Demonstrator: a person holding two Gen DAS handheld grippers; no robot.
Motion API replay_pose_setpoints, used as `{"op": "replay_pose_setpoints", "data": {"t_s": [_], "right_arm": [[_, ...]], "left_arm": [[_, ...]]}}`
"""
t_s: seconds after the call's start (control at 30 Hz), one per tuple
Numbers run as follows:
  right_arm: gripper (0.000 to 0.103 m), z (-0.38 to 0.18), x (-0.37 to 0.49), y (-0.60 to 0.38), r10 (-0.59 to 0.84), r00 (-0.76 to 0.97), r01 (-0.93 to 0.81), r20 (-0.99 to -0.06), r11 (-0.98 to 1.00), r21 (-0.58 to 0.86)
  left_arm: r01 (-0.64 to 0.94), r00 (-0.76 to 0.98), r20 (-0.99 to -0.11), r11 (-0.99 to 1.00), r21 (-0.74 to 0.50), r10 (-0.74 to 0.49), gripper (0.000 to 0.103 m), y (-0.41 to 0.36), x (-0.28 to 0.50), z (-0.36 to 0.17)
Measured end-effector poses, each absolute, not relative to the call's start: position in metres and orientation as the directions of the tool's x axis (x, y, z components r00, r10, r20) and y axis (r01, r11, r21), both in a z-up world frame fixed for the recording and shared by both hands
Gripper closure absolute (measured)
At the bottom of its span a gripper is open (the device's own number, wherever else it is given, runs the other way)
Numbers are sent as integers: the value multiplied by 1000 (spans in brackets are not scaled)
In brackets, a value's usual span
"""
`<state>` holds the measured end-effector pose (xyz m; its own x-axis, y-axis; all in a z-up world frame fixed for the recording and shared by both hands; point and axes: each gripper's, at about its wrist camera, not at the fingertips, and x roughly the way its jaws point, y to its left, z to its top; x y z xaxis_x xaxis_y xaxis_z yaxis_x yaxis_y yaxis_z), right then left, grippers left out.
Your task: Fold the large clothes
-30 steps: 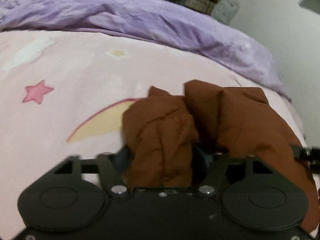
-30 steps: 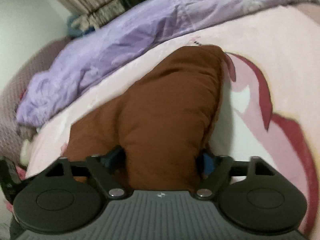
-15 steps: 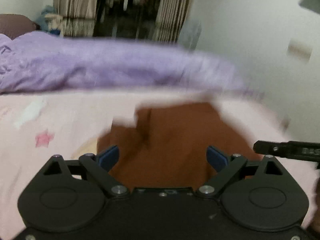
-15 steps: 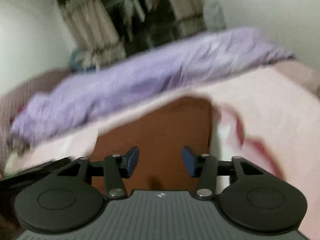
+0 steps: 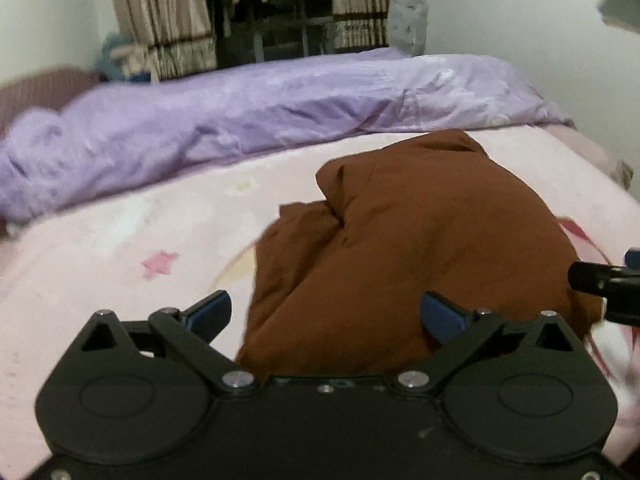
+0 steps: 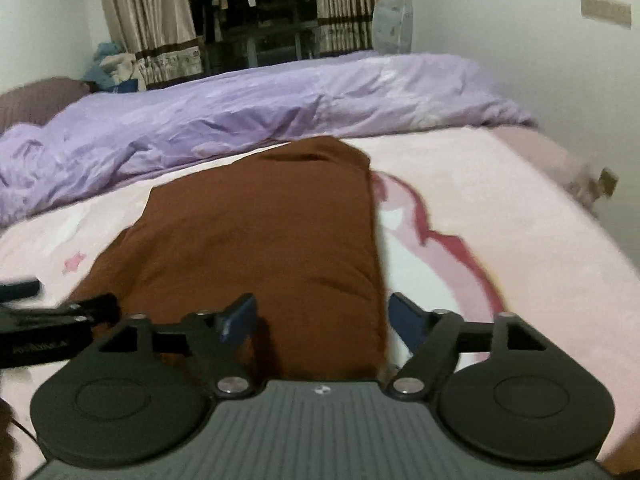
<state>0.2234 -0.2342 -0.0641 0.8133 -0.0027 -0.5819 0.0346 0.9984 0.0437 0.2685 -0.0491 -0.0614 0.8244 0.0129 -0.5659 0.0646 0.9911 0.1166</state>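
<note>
A brown garment (image 5: 404, 256) lies folded in a thick bundle on the pink bed sheet (image 5: 120, 248). It also shows in the right wrist view (image 6: 272, 240) as a long rectangular stack. My left gripper (image 5: 326, 314) is open and empty, just above the garment's near left end. My right gripper (image 6: 322, 316) is open and empty, above the garment's near right end. The tip of the right gripper shows at the right edge of the left wrist view (image 5: 608, 284). The left gripper shows at the left edge of the right wrist view (image 6: 48, 320).
A crumpled purple duvet (image 5: 248, 120) lies across the far side of the bed. Curtains (image 6: 152, 24) and a dark wardrobe opening stand behind it. A white wall (image 6: 520, 40) runs along the right. The bed's right edge (image 6: 576, 172) drops off.
Both grippers have let go of the brown garment and opened. They have lifted and tilted up, so the room behind the bed now shows. The garment lies on the sheet.
</note>
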Motion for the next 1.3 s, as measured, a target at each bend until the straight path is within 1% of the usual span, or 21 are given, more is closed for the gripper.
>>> {"op": "replay_pose_setpoints", "data": {"t_s": [0.07,0.13,0.2,0.27,0.37,0.47,0.6,0.77,1.03,1.3], "right_arm": [[7,-63,206,-230,-43,810,42,-585,999,-15],[7,-61,191,-225,-48,800,32,-598,999,-38],[7,-58,174,-224,-26,807,24,-590,1000,-11],[7,-56,156,-224,-12,819,23,-573,1000,13],[7,-56,133,-222,-13,833,29,-553,999,21],[7,-59,118,-220,-7,837,31,-547,999,33],[7,-64,112,-218,22,837,8,-547,999,52],[7,-62,113,-215,17,836,11,-548,999,47],[7,-64,112,-211,20,834,8,-552,999,49],[7,-65,105,-213,19,843,13,-537,998,56]], "left_arm": [[43,840,-542,991,128,33,0,-45,241,-54],[26,842,-537,992,125,46,0,-45,219,-48],[14,852,-519,989,144,64,0,-46,197,-45],[6,852,-518,988,156,77,0,-49,192,-47],[0,850,-523,991,135,71,0,-48,161,-51],[-3,847,-527,991,136,75,0,-48,149,-62],[-6,846,-527,991,131,75,0,-50,138,-71],[-23,846,-527,991,129,88,0,-48,133,-71],[-8,837,-541,991,135,81,0,-53,128,-75],[-2,844,-530,989,145,80,0,-57,124,-73]]}}
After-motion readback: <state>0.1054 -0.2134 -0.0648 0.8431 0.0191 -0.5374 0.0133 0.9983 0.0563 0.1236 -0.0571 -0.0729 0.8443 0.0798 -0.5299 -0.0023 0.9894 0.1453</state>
